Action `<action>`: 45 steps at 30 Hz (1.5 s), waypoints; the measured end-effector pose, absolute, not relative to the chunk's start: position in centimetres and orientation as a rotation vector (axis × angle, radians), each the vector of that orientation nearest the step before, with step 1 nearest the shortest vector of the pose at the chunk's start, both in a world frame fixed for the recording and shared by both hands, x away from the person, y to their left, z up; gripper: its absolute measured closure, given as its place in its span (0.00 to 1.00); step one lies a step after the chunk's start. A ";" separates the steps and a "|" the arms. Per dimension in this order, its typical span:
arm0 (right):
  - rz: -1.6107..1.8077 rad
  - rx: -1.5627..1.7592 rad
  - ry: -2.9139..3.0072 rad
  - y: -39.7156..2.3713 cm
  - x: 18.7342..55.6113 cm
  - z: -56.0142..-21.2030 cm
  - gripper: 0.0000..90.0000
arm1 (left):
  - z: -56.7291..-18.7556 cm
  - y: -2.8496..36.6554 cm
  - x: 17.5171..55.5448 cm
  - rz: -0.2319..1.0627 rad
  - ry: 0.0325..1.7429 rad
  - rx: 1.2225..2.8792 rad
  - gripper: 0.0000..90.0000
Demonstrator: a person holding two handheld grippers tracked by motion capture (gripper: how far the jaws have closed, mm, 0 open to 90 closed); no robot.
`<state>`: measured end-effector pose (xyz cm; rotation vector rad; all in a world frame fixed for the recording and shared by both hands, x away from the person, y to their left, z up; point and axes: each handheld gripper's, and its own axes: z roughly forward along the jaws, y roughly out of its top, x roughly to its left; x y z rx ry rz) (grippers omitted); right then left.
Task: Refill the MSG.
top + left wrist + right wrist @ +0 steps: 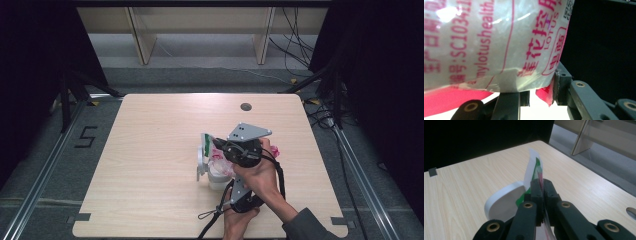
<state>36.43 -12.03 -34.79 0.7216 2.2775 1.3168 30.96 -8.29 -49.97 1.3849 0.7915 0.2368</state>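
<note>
Plastic bag [491, 47], thin, crinkly, slick, light, likely tears | left fingers [536, 96] clamp its bottom edge over white cup [218, 176] | right fingers [541, 190] pinched tight on green-white top flap [533, 171], best hold at sealed edges | desk [150, 150] beyond

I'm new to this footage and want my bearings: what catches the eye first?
A pink-printed plastic bag fills the left gripper view, held between the left tongs. The right tongs pinch a green-and-white strip upright above a white lid. From above, both hands meet over a white cup right of the table's middle.
</note>
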 end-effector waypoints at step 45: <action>1.326 0.757 2.264 -11.8 36.7 -34.9 1.00 | -49.9 -7.5 31.0 0.288 0.785 1.473 0.79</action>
